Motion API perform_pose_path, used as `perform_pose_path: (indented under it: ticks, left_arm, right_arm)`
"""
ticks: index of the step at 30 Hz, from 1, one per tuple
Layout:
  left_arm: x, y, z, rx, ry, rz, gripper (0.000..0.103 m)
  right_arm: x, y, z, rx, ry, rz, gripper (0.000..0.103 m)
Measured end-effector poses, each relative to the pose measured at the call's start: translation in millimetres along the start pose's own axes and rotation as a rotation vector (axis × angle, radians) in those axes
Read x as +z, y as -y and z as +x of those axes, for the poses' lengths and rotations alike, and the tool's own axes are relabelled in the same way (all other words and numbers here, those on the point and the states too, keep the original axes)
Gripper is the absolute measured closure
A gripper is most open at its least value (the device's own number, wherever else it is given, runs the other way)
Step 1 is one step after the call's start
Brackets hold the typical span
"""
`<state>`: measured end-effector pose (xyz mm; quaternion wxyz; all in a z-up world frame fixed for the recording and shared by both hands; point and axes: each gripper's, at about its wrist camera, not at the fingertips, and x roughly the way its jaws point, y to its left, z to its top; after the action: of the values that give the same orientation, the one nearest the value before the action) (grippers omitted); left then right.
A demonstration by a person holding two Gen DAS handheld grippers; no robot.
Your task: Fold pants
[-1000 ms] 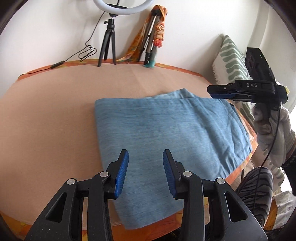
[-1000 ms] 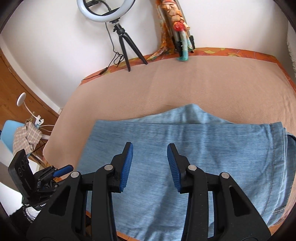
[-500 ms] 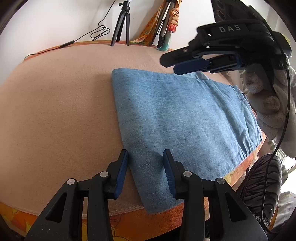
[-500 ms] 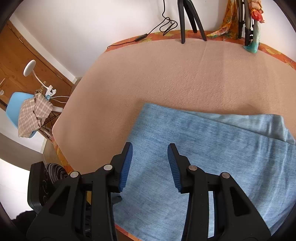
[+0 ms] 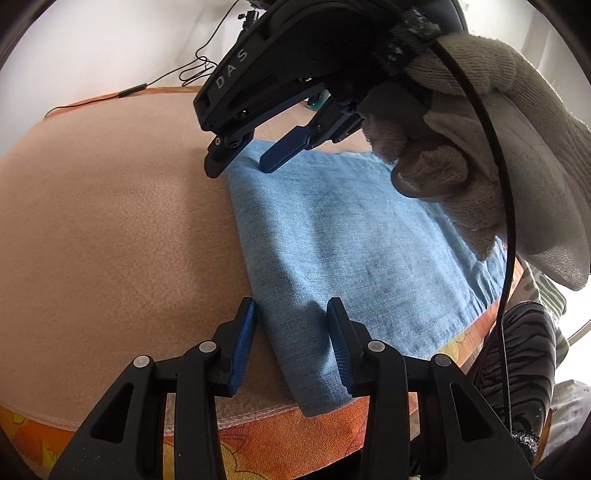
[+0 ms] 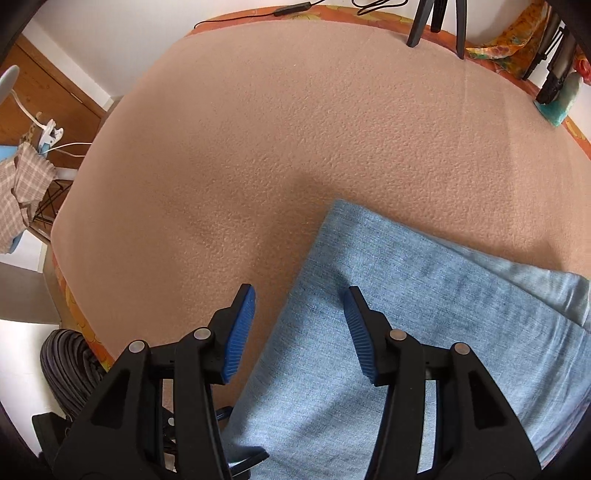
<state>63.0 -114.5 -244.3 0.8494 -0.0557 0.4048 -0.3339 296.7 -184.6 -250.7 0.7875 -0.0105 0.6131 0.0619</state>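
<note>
Light blue denim pants (image 5: 351, 236) lie folded flat on the peach blanket (image 5: 110, 221); they also show in the right wrist view (image 6: 424, 332). My left gripper (image 5: 291, 339) is open, its jaws straddling the pants' left folded edge near the front corner. My right gripper (image 6: 299, 328) is open and straddles the same edge near the far corner. In the left wrist view the right gripper (image 5: 240, 155) comes in from above, held by a gloved hand (image 5: 480, 129).
The blanket covers a table with an orange patterned edge (image 5: 277, 443). Tripod legs (image 6: 436, 22), a cable (image 6: 295, 7) and an orange cloth (image 6: 517, 40) stand along the far wall. A chair with checked cloth (image 6: 18, 184) is at left.
Both grippers have moved left and down over the pants to the left folded edge. The right gripper now fills the top of the left wrist view. Both stay open.
</note>
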Motion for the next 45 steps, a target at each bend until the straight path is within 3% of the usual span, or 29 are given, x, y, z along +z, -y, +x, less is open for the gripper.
perform_pose_path:
  ticks: [9,13,16,19,22,24,27,33,36,40,43,44,45]
  left_arm:
    - [-5,0,-3,-0.020,0.014,-0.012,0.065]
    - [-9,2,-5,-0.025,0.020,-0.020,0.065]
    - [-8,0,-5,-0.027,0.019,-0.024,0.065]
    - [-8,0,-5,-0.028,0.017,-0.029,0.065]
    - [-7,-3,-5,-0.035,0.012,-0.048,0.066]
    - [-6,-3,-5,-0.046,0.003,-0.064,0.063]
    - [-4,-4,-6,-0.068,-0.001,-0.108,0.046]
    - [-1,-6,-6,-0.118,0.013,-0.180,0.046]
    - [-1,-5,-5,-0.139,0.028,-0.193,0.049]
    - [-2,-2,-3,-0.148,0.049,-0.185,0.071]
    - [-3,-3,-8,-0.172,0.087,-0.205,0.078]
    - [-1,0,-10,-0.171,0.094,-0.195,0.079]
    - [0,4,-11,-0.168,0.103,-0.179,0.079]
  right_arm:
    - [17,-27,25,-0.125,-0.114,-0.056,0.050]
    - [18,-35,30,-0.162,-0.125,-0.078,0.051]
    - [17,-48,32,-0.182,-0.119,-0.085,0.056]
    - [14,-46,30,-0.189,-0.110,-0.078,0.068]
    - [12,-42,26,-0.166,-0.099,-0.067,0.078]
    - [9,-38,22,-0.126,-0.085,-0.045,0.091]
    - [5,-29,12,-0.071,-0.049,-0.011,0.096]
    - [-1,-9,-21,0.057,0.041,0.073,0.099]
    - [-2,-1,-39,0.080,0.093,0.091,0.101]
    - [0,6,-47,0.091,0.096,0.074,0.101]
    - [-7,-2,-47,0.078,0.069,0.031,0.101]
    - [-6,-2,-44,0.070,0.051,0.030,0.095]
    - [-5,-4,-41,0.060,0.040,0.027,0.081]
